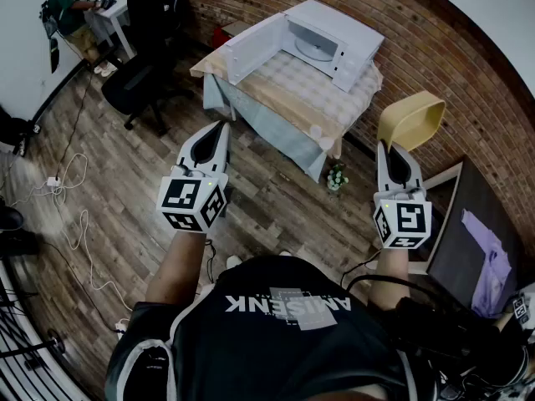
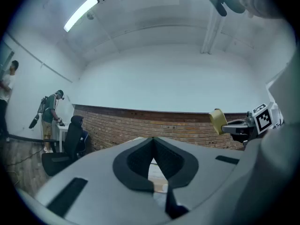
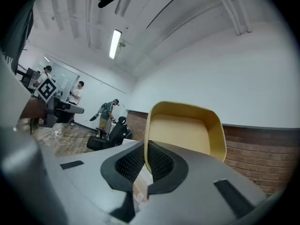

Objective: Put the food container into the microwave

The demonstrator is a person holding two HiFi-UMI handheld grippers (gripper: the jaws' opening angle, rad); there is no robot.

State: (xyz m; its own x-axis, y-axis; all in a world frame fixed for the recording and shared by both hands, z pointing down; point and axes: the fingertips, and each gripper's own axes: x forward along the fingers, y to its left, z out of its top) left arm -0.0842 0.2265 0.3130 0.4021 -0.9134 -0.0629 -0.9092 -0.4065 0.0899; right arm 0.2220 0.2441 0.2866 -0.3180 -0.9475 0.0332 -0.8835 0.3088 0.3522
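The yellow food container (image 1: 411, 119) is held in the air on its side, with my right gripper (image 1: 386, 146) shut on its rim. In the right gripper view the container (image 3: 185, 135) rises above the jaws, its wall pinched where my right gripper (image 3: 146, 162) closes. The white microwave (image 1: 334, 44) stands on a cloth-covered table (image 1: 276, 107) ahead, its door (image 1: 255, 48) swung open to the left. My left gripper (image 1: 222, 128) is shut and empty, level with the right one; its own view shows my left gripper (image 2: 153, 150) pointing at the brick wall.
A black office chair (image 1: 134, 86) stands left of the table, and a person (image 1: 67, 7) works at a white desk at the far left. White cables (image 1: 71, 199) lie on the wood floor. A small flower pot (image 1: 336, 178) sits by the table's near corner. A dark board (image 1: 468, 224) is at right.
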